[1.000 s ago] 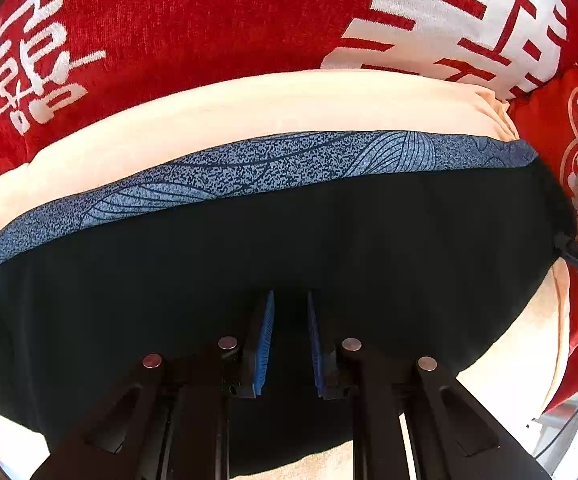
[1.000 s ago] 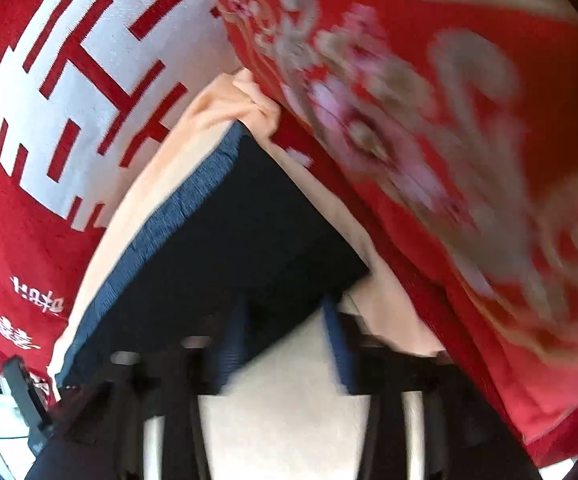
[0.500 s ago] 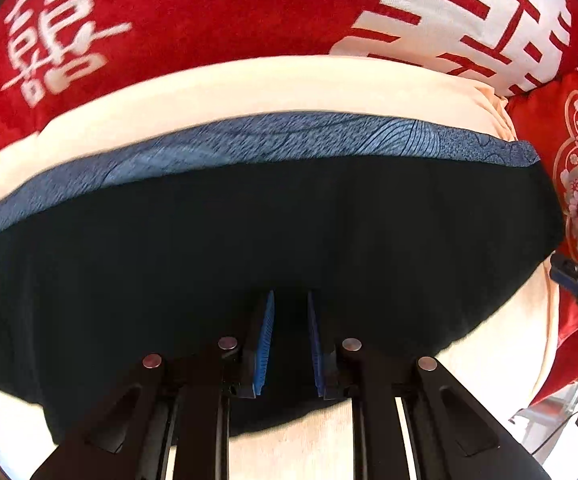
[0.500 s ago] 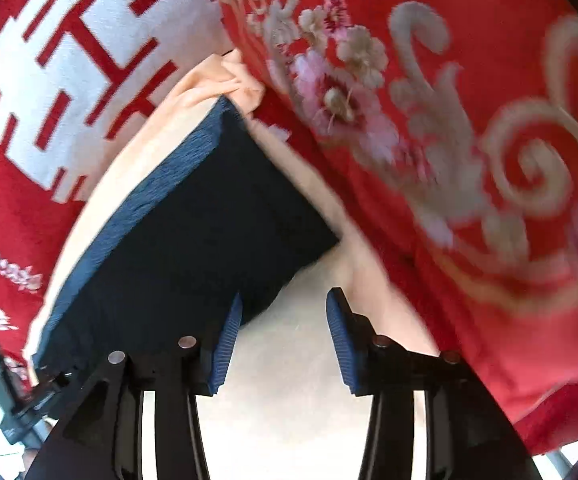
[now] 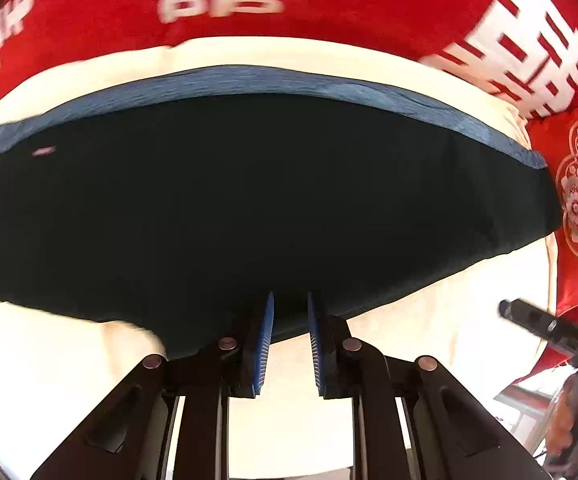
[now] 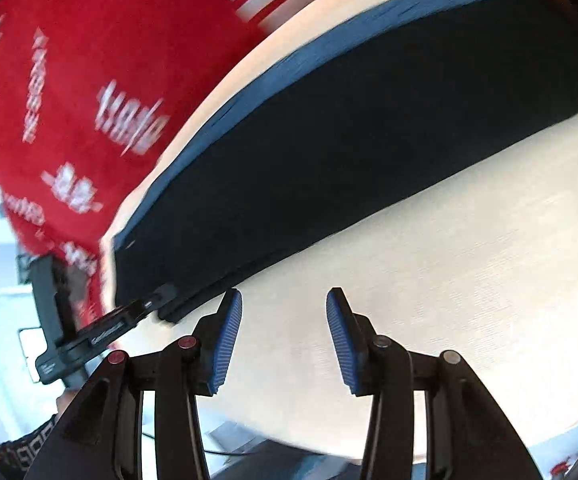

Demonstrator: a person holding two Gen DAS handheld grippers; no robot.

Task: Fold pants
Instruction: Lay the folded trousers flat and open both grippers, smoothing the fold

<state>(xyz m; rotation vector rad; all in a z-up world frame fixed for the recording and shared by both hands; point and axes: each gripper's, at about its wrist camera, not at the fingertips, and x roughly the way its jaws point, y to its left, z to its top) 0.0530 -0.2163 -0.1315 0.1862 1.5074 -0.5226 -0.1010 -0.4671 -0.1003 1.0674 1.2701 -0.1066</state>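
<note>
Blue-padded left gripper [image 5: 290, 322] pinches the near hem of the dark pants [image 5: 249, 200]; right gripper [image 6: 284, 320] stands parted, empty. Pants lie folded on cream cloth [image 6: 429, 300]: soft, limp, light; best gripped at edges.

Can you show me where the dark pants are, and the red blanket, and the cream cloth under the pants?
dark pants [image 5: 249, 200], left wrist view, middle of the black fabric.
red blanket [image 6: 89, 80], right wrist view, red part near white writing.
cream cloth [image 6: 429, 280], right wrist view, bare patch below the pants.
</note>
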